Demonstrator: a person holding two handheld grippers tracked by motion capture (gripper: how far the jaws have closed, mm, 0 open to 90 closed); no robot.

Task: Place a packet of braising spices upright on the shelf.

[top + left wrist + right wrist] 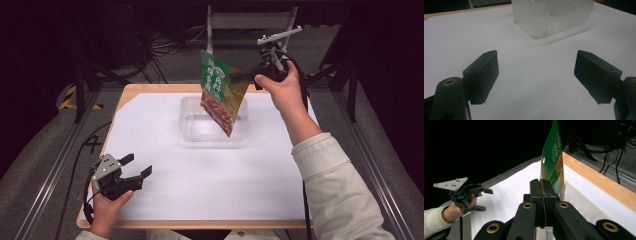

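1. Overhead, the right claw (236, 76) pinches a green snack pouch (220, 95) by its upper edge, jaws pressed tight on the film, as the right gripper view confirms.
2. Held aloft, the pouch hangs with its long axis running from 11 o'clock down to 5 o'clock, its lower corner dangling just above the clear plastic tub (190, 131).
3. Directly beneath, the tub sits at 12 o'clock on the white-covered bench (200, 185), mouth up; the drop looks to be nearly straight down.
4. Far off at 7 o'clock, the left claw (134, 166) rests with jaws spread and nothing between them, well apart from the tub.
5. Around the tub the sheet lies bare on every side; the bench's far wooden edge runs close behind it.
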